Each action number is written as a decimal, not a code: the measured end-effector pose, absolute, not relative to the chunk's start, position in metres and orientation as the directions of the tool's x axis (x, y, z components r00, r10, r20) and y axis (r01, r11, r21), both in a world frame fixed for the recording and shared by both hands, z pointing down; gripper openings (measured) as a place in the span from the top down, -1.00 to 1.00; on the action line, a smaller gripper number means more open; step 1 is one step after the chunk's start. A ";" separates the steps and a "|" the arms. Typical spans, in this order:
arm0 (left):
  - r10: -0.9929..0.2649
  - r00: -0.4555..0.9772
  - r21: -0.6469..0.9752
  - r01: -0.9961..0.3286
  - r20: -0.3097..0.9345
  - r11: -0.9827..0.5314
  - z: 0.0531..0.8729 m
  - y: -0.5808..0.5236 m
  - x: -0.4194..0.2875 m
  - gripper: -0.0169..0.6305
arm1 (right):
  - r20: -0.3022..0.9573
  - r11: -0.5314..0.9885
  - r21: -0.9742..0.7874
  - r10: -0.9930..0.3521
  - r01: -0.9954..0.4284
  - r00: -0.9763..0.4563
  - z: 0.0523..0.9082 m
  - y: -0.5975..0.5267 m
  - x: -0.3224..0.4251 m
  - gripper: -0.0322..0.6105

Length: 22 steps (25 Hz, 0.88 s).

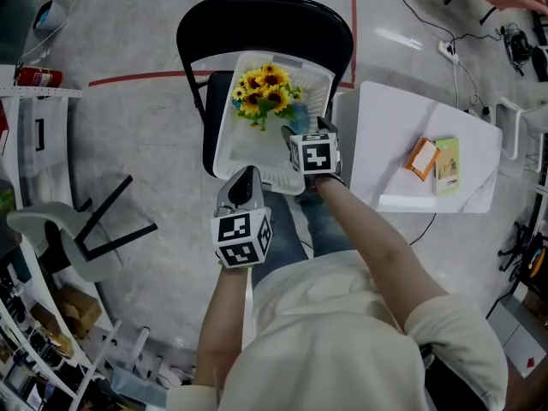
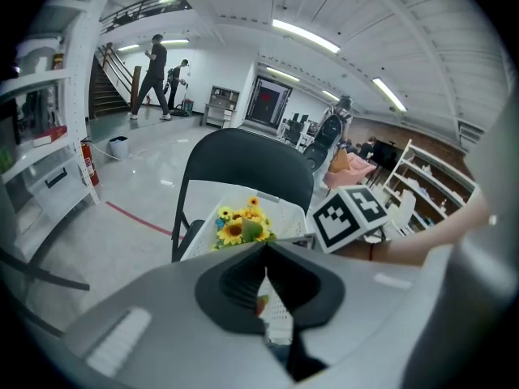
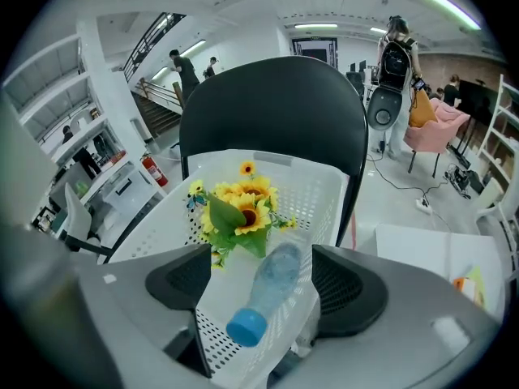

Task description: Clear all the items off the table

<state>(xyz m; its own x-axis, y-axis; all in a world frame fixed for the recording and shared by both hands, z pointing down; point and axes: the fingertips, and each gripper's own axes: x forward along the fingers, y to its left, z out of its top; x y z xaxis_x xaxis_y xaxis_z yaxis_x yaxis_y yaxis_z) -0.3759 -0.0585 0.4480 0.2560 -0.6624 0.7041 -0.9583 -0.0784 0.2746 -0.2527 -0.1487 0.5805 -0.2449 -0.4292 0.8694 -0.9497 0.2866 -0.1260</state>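
A white perforated basket [image 1: 229, 148] stands on the seat of a black chair [image 1: 265, 22]. A bunch of yellow sunflowers [image 1: 264, 92] lies inside it. In the right gripper view a clear plastic bottle [image 3: 276, 278] with a blue cap lies in the basket [image 3: 324, 193] beside the sunflowers [image 3: 239, 205]. My right gripper [image 3: 263, 272] hangs open over the bottle, its pads apart from it. My left gripper [image 1: 247, 178] is shut and empty at the basket's near left edge. On the small white table [image 1: 385, 135] at the right lie an orange box [image 1: 422, 157] and a green box [image 1: 447, 164].
A flat white piece [image 1: 411, 202] lies at the table's near edge. A tipped grey chair [image 1: 73, 229] lies on the floor at the left, beside white shelves [image 1: 34, 127]. Cables and a power strip [image 1: 449, 51] run across the floor beyond the table.
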 end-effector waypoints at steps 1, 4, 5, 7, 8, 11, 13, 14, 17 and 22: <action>-0.664 0.255 0.273 -0.959 0.703 -0.080 0.447 -0.058 -0.375 0.92 | 0.869 0.290 -0.127 -0.429 -0.949 -0.247 0.579 -0.146 -0.252 -0.30; -0.669 0.253 0.270 -0.959 0.699 -0.081 0.443 -0.055 -0.372 0.92 | 0.867 0.300 -0.130 -0.429 -0.945 -0.255 0.573 -0.138 -0.249 -0.29; -0.670 0.253 0.269 -0.960 0.698 -0.082 0.441 -0.053 -0.371 0.92 | 0.866 0.302 -0.131 -0.429 -0.944 -0.258 0.571 -0.136 -0.248 -0.28; -0.674 0.252 0.268 -0.960 0.695 -0.082 0.439 -0.052 -0.369 0.92 | 0.863 0.306 -0.136 -0.431 -0.942 -0.264 0.566 -0.131 -0.246 -0.25; -0.676 0.251 0.267 -0.960 0.693 -0.083 0.437 -0.051 -0.368 0.92 | 0.861 0.309 -0.139 -0.431 -0.941 -0.269 0.563 -0.129 -0.246 -0.23; -0.682 0.250 0.265 -0.960 0.688 -0.084 0.433 -0.048 -0.366 0.92 | 0.856 0.324 -0.147 -0.432 -0.935 -0.284 0.554 -0.122 -0.246 -0.15; -0.685 0.249 0.264 -0.961 0.685 -0.086 0.430 -0.046 -0.364 0.92 | 0.850 0.335 -0.152 -0.436 -0.930 -0.296 0.547 -0.118 -0.245 -0.10; -0.686 0.249 0.263 -0.961 0.684 -0.086 0.429 -0.045 -0.363 0.92 | 0.847 0.342 -0.153 -0.438 -0.927 -0.302 0.543 -0.116 -0.245 -0.02; -0.691 0.246 0.261 -0.962 0.679 -0.087 0.426 -0.042 -0.360 0.92 | 0.836 0.368 -0.157 -0.445 -0.916 -0.322 0.530 -0.111 -0.245 0.22; -0.698 0.245 0.255 -0.963 0.673 -0.091 0.418 -0.039 -0.353 0.92 | 0.818 0.414 -0.146 -0.460 -0.898 -0.346 0.509 -0.106 -0.241 0.59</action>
<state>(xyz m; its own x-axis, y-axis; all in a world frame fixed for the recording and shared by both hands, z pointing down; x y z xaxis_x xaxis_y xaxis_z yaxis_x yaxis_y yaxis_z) -0.3529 -0.0386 0.4175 0.2447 -0.6981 0.6730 -0.9626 -0.0915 0.2551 -0.2414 -0.1061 0.5095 -0.3456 -0.4599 0.8180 -0.8982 0.4144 -0.1465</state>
